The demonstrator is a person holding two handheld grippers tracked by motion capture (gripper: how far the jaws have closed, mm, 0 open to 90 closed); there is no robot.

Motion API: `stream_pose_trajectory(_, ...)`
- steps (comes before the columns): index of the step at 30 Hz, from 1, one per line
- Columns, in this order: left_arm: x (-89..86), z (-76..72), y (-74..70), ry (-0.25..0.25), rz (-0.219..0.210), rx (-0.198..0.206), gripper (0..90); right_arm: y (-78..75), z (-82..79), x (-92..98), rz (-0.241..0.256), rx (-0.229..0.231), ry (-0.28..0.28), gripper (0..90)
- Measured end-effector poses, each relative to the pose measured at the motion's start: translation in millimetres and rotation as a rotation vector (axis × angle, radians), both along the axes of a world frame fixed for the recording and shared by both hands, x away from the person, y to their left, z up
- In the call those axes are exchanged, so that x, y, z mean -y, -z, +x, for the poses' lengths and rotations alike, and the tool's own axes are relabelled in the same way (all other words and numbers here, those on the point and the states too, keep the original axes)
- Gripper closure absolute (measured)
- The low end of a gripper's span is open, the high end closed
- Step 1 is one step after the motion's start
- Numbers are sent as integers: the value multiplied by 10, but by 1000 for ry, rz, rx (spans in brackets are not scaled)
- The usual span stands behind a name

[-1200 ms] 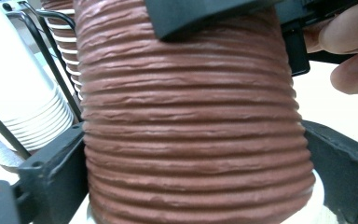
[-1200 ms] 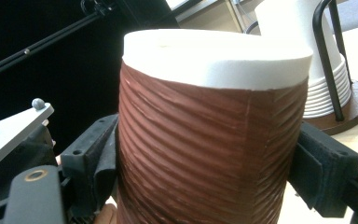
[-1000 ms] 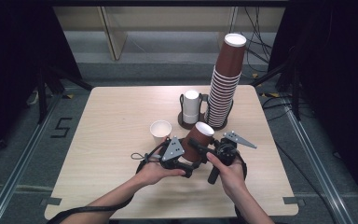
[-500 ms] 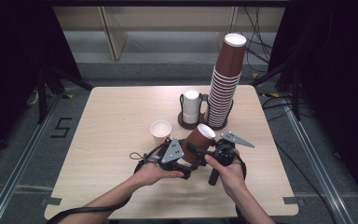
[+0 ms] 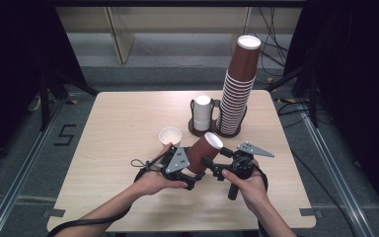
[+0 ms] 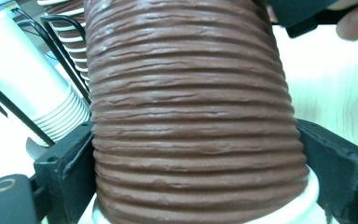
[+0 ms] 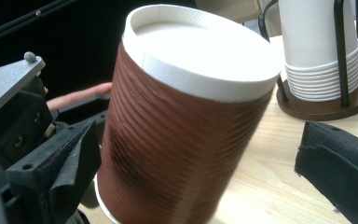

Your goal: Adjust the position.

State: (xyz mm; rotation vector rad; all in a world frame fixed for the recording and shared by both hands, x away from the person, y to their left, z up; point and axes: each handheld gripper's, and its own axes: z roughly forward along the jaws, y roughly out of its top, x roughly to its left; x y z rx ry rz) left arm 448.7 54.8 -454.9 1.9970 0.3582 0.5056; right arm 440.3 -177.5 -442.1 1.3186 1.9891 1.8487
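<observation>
Above the surface's near edge, my left gripper [image 5: 190, 170] clamps the ribbed brown paper cup [image 5: 203, 152] at its base; I'd close my right gripper's [image 5: 212, 165] spread jaws squarely round its middle, gently.

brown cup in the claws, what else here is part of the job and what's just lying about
In the job:
brown cup, tilted
left claw, shut on it
right claw, open beside it

Lying about:
tall brown stack
white stack in the rack
single white cup
</observation>
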Motion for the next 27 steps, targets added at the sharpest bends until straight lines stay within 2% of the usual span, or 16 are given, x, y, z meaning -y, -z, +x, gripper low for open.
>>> stream_pose_trajectory(1,-8,-1,-2,3,5,0,85,-13,-25,9,6,-17,-7,7)
stream_pose_trajectory(2,-23,-2,-7,8,17,-1,85,-8,-16,22,-16,1,-5,9)
stream_pose_trajectory(7,-74,4,-21,10,35,4,84,-34,-60,69,-37,11,-45,12)
stream_pose_trajectory(11,-118,16,-33,19,59,9,84,-42,-65,110,-81,32,-65,15)
stream_pose_trajectory(13,-157,20,-47,30,72,6,84,-45,-64,164,-131,47,-103,21)
stream_pose_trajectory(16,-178,20,-56,39,85,4,84,-44,-70,184,-147,25,-139,23)
stream_pose_trajectory(17,-196,20,-65,53,101,4,84,-34,-59,218,-211,59,-161,28)
stream_pose_trajectory(18,-210,23,-74,61,124,5,84,-21,-60,215,-210,33,-193,28)
stream_pose_trajectory(19,-210,23,-74,61,124,5,84,-21,-60,215,-210,33,-193,28)
stream_pose_trajectory(20,-213,21,-69,66,125,8,84,-15,-59,227,-243,37,-190,34)
stream_pose_trajectory(21,-214,16,-64,73,121,3,85,14,-44,239,-277,41,-214,40)
stream_pose_trajectory(23,-234,9,-69,92,147,4,85,42,-34,243,-304,36,-254,47)
stream_pose_trajectory(24,-240,7,-69,98,153,3,85,56,-43,234,-300,19,-260,47)
stream_pose_trajectory(25,-240,7,-69,98,153,3,85,57,-45,241,-331,17,-266,48)
stream_pose_trajectory(26,-245,6,-71,104,160,3,85,57,-45,241,-331,17,-266,48)
stream_pose_trajectory(27,-252,6,-72,108,168,4,85,81,-30,234,-359,40,-284,50)
